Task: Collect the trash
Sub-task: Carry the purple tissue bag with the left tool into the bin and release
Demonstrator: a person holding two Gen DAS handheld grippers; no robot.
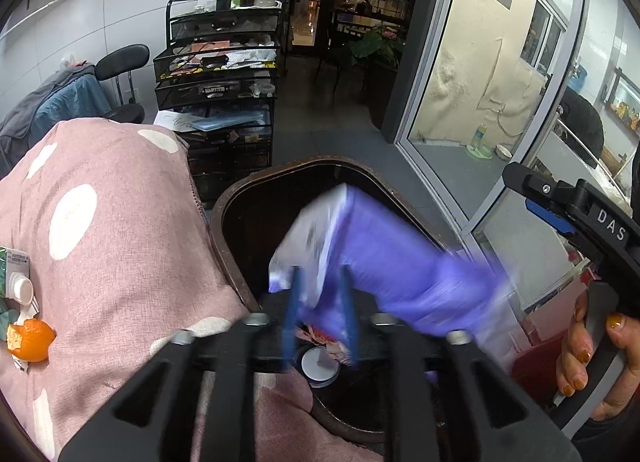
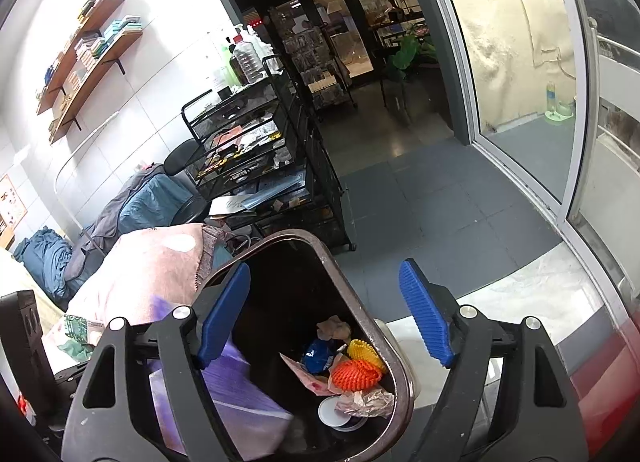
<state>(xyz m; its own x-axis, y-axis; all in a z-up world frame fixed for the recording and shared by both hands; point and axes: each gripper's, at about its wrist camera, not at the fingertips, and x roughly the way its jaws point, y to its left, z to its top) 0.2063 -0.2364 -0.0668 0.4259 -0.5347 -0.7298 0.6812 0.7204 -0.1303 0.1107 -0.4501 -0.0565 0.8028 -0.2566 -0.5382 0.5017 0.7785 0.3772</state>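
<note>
**Purple packet over the bin**

Left wrist view: left gripper [image 1: 318, 302] above the dark bin [image 1: 224, 222], blue fingers part-spread. A blurred purple packet [image 1: 380, 258] lies across the bin mouth, in front of the fingers; whether the pads touch it cannot be told. Orange peel [image 1: 32, 338] rests on the pink spotted cloth [image 1: 120, 222].

Right wrist view: right gripper [image 2: 324, 314] spread wide, nothing between its pads, over the bin [image 2: 400, 374]. Purple packet [image 2: 236, 390] leans inside, beside orange foam netting [image 2: 354, 372].
</note>
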